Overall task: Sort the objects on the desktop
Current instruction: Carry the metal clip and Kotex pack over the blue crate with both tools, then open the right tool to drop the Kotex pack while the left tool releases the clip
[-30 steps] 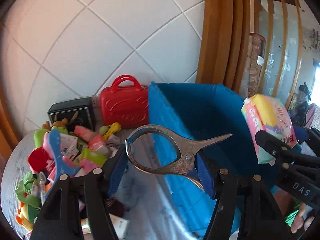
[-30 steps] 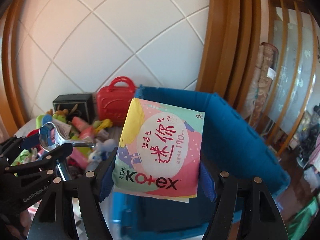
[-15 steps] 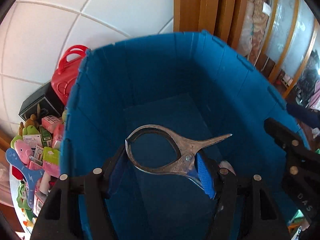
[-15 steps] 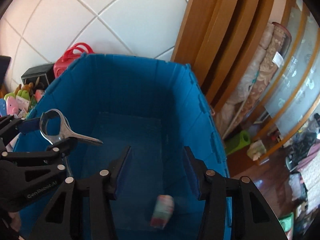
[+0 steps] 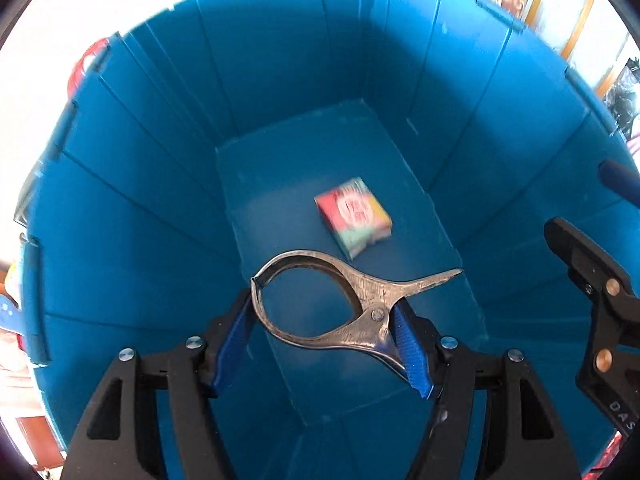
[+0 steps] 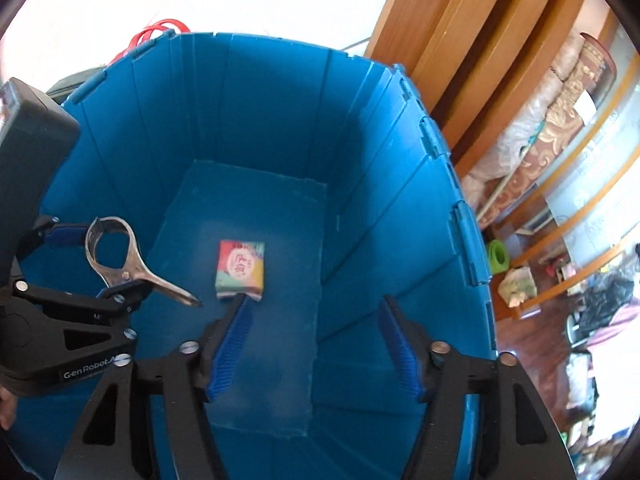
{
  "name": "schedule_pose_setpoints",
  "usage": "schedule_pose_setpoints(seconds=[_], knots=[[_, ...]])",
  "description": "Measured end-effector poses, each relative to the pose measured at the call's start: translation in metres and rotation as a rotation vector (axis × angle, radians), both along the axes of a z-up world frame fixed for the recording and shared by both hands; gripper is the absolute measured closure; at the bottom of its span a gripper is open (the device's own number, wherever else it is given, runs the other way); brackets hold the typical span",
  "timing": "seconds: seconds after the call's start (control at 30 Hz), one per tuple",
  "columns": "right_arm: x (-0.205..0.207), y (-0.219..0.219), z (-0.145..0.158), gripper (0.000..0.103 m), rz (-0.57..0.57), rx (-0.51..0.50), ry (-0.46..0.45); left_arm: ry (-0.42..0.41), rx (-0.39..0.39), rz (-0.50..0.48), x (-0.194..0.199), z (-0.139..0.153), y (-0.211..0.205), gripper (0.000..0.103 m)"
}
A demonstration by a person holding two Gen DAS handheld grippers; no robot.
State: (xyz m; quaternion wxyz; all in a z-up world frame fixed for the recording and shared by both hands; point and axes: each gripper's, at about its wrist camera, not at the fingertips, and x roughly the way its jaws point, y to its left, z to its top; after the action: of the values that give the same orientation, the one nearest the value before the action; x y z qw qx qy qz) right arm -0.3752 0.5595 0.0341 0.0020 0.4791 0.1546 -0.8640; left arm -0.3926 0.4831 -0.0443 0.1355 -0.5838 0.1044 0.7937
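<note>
While both tools are being held over the blue bin [image 5: 132, 184], a metal clamp [image 5: 344, 304] is being gripped between the pads of the left hand-held gripper [image 5: 328, 340], its ring end at the left pad and its pointed tip aimed right. Nothing is being held by the right hand-held gripper [image 6: 316, 344], whose jaws are standing apart. A colourful packet [image 6: 240, 268] is lying flat on the bin floor, near its middle, clear of the walls.

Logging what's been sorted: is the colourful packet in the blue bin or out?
In. The packet lies flat on the blue bin floor, free of the open right gripper.
</note>
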Motion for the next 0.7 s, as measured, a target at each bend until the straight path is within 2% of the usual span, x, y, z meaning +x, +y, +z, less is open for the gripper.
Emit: schedule_pose_setpoints(seconds=[0.23,0.33,0.43,0.57,0.7], knots=[[0.001,-0.004,-0.006,0.018,0.022,0.017,-0.028,-0.089,-0.029,-0.016,0.002,-0.018,0.002,0.038],[-0.002,-0.001,-0.009,0.013,0.018,0.011,-0.039,-0.167,-0.021,-0.032,0.002,-0.03,0.006,0.037],[-0.002,-0.002,-0.009,0.001,0.015,0.014,-0.045,-0.253,-0.03,-0.049,0.005,-0.043,0.01,0.037],[-0.003,-0.004,-0.012,0.001,0.015,0.033,-0.057,-0.295,-0.08,-0.076,0.015,-0.054,0.017,0.038],[-0.006,-0.006,-0.017,0.0,0.008,0.051,-0.075,-0.317,-0.09,-0.069,0.021,-0.059,0.016,0.038]])
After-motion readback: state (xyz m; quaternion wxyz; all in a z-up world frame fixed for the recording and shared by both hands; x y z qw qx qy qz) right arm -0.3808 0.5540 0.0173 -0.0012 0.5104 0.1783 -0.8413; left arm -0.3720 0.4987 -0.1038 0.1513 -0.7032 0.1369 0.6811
